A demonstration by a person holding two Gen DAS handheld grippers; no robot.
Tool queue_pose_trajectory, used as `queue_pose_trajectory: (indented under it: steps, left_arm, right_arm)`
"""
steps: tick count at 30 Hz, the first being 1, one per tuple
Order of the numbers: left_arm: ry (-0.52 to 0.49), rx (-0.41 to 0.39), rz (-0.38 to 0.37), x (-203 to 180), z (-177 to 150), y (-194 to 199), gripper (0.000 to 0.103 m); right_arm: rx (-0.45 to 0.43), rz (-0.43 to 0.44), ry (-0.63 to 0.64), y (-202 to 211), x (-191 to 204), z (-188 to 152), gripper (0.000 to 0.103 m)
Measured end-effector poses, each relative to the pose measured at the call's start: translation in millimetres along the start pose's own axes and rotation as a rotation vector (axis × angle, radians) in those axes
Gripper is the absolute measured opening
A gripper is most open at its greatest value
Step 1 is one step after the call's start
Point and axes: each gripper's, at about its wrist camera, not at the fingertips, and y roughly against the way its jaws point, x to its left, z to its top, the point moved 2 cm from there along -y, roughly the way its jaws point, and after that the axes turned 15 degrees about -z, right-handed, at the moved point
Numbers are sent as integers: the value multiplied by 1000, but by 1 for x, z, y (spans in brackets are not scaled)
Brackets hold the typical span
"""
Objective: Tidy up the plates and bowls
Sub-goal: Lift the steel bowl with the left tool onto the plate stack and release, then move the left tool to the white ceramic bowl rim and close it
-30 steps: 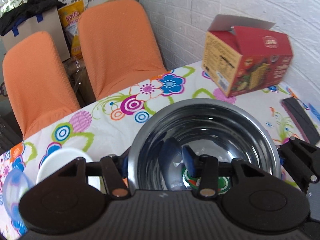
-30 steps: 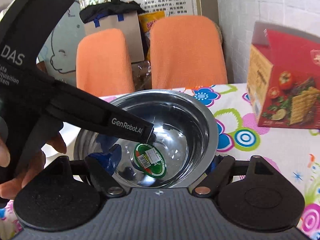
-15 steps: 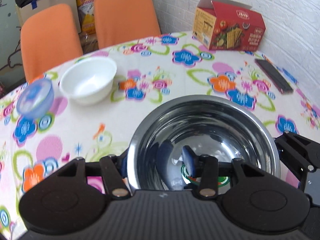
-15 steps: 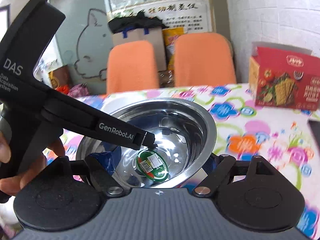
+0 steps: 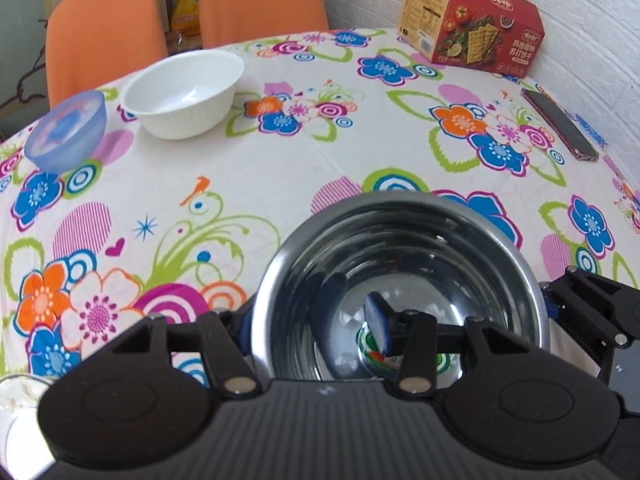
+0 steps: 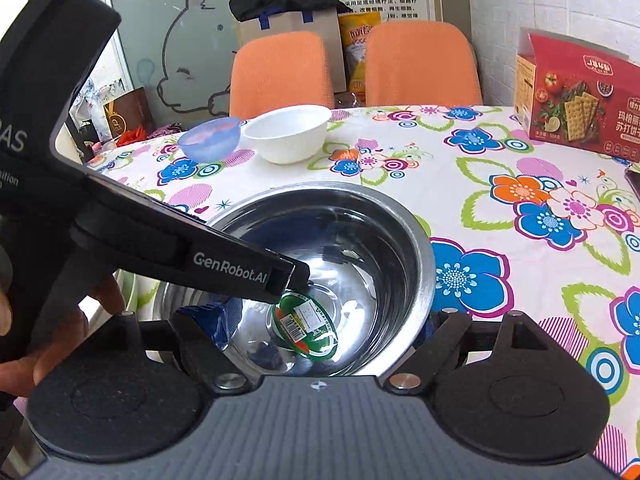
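Note:
A steel bowl point(image 5: 400, 236) with a green sticker point(image 6: 306, 328) on its bottom lies low on the floral tablecloth point(image 5: 280, 168), close in front of both cameras. My left gripper point(image 5: 308, 324) straddles the bowl's left wall, one finger outside and one inside. Its jaws are opening, and the inner pad point(image 5: 378, 322) stands off the wall. My right gripper point(image 6: 320, 320) straddles the bowl's point(image 6: 352, 232) right wall. It is wide open, its inner pad well clear of the metal. A white bowl point(image 5: 184, 92) and a translucent blue bowl point(image 5: 66, 132) sit side by side at the far left.
A red cracker box point(image 5: 472, 24) stands at the far right by the brick wall, with a dark phone point(image 5: 560, 124) lying nearer. Two orange chairs point(image 6: 280, 72) stand behind the table. A pale dish edge point(image 5: 16, 400) shows at the near left. A hand point(image 6: 24, 360) holds the left gripper.
Both grippers and the steel bowl have come back from the table's far edge toward the near side and lower. The left jaws have widened off the bowl's wall.

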Motion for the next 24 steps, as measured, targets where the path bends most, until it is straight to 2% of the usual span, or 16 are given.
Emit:
queue_pose_trajectory:
  steps: [1,4,7,10,14,17,21,24]
  left_arm:
    - [-9,-3,12,0,0,0,75]
    - [-36,-30,31,0,4,5,80]
    - [-28,-58,46,6,7,20,82]
    - [-15,-108,60,17,4,41,87]
    - [-6,-140,109,30,-7,64,87]
    - [-15,-148,144,35,-16,76,87]
    - [-35,-175,163,35,-26,95,87]
    - [-48,-197,165,35,-28,109,90]
  right_arm:
    - [14,14,1,-4,0,-1,70]
    - [41,48,-4,-12,0,-5,70]
    - [45,65,-34,-11,-5,-3,69]
    - [27,27,-48,2,-21,-2,70]
    - [-13,-20,-126,28,-56,-11,70]
    - [7,-58,-166,35,-74,-21,70]
    - [37,-90,-165,35,-80,-27,70]
    - [39,-71,-158,36,-76,-22,70]
